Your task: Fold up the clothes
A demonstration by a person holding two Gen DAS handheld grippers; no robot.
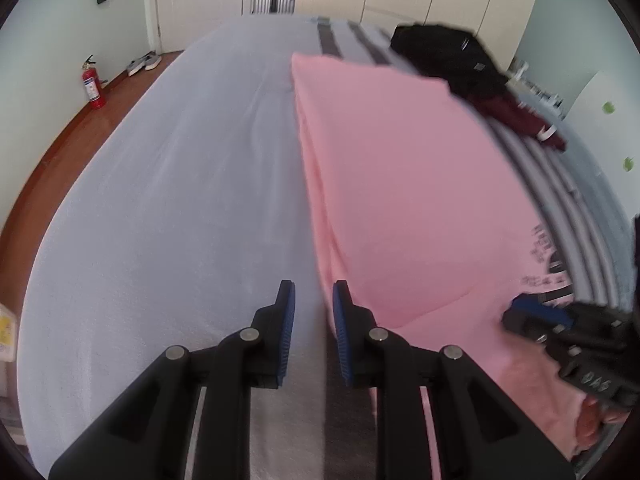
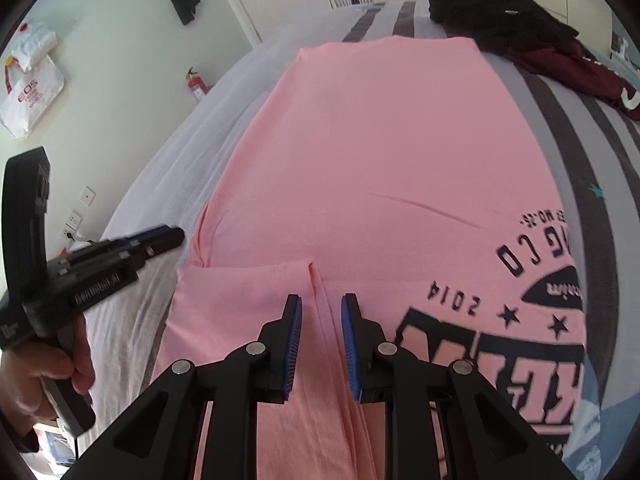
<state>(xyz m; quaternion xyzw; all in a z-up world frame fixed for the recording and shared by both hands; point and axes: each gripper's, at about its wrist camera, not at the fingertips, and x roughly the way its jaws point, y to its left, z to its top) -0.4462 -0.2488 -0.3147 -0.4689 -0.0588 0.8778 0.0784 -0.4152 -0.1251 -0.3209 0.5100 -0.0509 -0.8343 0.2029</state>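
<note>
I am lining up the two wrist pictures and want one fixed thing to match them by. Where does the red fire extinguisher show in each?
Left wrist view: the fire extinguisher stands on the wooden floor at the far left, against the wall.
Right wrist view: the fire extinguisher is upper left of centre, beyond the bed's edge.
Shared landmark: the pink T-shirt on the bed.

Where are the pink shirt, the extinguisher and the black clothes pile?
pink shirt [image 2: 380,152], right wrist view, plain middle of the fabric
extinguisher [image 1: 93,89], left wrist view, red cylinder body
black clothes pile [image 1: 444,54], left wrist view, middle of the heap
</note>
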